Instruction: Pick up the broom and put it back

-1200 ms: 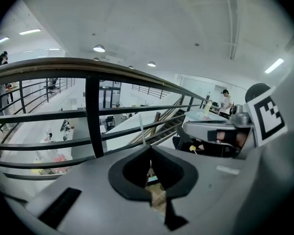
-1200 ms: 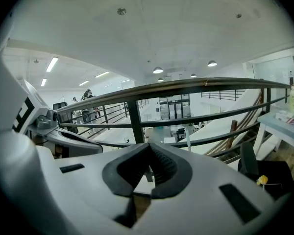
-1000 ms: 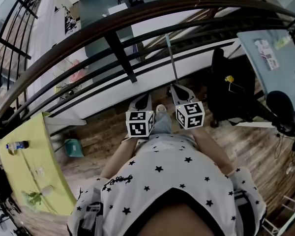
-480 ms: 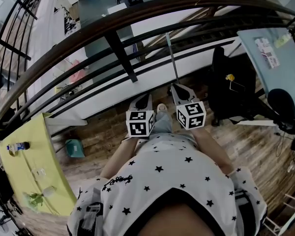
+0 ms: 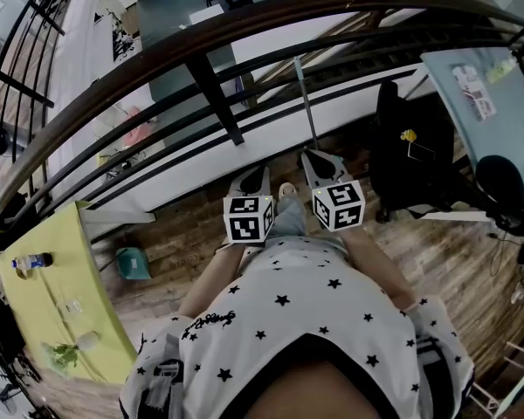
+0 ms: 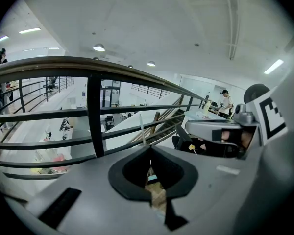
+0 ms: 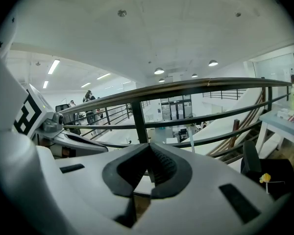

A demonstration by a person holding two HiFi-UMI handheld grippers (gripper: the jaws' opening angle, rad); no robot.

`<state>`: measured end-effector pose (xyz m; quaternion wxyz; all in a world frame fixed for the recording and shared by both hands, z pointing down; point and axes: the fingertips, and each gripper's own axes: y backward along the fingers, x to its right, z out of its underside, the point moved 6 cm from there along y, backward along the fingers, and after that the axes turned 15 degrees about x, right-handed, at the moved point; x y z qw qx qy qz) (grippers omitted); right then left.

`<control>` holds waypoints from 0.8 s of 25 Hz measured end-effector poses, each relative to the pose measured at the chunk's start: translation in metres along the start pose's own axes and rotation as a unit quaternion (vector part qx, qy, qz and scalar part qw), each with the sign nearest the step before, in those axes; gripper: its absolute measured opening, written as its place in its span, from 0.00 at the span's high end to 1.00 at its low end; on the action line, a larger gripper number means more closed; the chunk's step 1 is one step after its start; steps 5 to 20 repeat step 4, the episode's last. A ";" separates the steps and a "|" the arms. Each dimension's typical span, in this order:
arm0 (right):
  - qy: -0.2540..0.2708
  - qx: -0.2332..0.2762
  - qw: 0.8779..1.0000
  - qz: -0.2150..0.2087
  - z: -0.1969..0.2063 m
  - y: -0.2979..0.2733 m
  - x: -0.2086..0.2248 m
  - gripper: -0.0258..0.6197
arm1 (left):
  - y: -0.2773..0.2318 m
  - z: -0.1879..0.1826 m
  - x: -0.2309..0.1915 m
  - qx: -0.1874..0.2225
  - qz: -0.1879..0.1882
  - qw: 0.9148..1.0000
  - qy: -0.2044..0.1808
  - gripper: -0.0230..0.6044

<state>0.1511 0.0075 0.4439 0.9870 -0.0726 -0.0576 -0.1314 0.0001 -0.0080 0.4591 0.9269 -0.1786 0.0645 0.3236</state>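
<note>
A thin pale broom handle (image 5: 305,101) stands upright against the dark railing (image 5: 211,84), just ahead of my right gripper (image 5: 313,158); the broom's head is hidden. In the right gripper view the handle (image 7: 190,140) stands to the right of the jaws, which are shut with nothing between them (image 7: 148,148). My left gripper (image 5: 256,175) hangs beside the right one, above the person's shoe. Its jaws meet at the tip (image 6: 149,149), also on nothing. The handle (image 6: 142,129) rises just behind them.
The curved wooden handrail (image 5: 271,16) and its black bars close off the front, with a lower floor beyond. A black office chair (image 5: 409,157) and a grey table (image 5: 493,103) stand at the right. A yellow-green table (image 5: 48,295) and a teal bin (image 5: 131,262) are at the left.
</note>
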 end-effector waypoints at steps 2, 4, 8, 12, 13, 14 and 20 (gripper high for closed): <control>-0.001 0.000 1.000 0.000 0.000 0.000 -0.001 0.97 | 0.000 0.000 0.000 0.000 0.000 1.000 0.000 0.95; -0.001 0.001 1.000 0.000 0.000 0.001 -0.001 0.97 | -0.001 0.000 0.000 -0.001 0.001 1.000 0.000 0.95; -0.001 0.001 1.000 0.000 0.000 0.001 -0.001 0.97 | -0.001 0.000 0.000 -0.001 0.001 1.000 0.000 0.95; -0.001 0.001 1.000 0.000 0.000 0.001 -0.001 0.97 | -0.001 0.000 0.000 -0.001 0.001 1.000 0.000 0.95; -0.001 0.001 1.000 0.000 0.000 0.001 -0.001 0.97 | -0.001 0.000 0.000 -0.001 0.001 1.000 0.000 0.95; -0.001 0.001 1.000 0.000 0.000 0.001 -0.001 0.97 | -0.001 0.000 0.000 -0.001 0.001 1.000 0.000 0.95; -0.001 0.001 1.000 0.000 0.000 0.001 -0.001 0.97 | -0.001 0.000 0.000 -0.001 0.001 1.000 0.000 0.95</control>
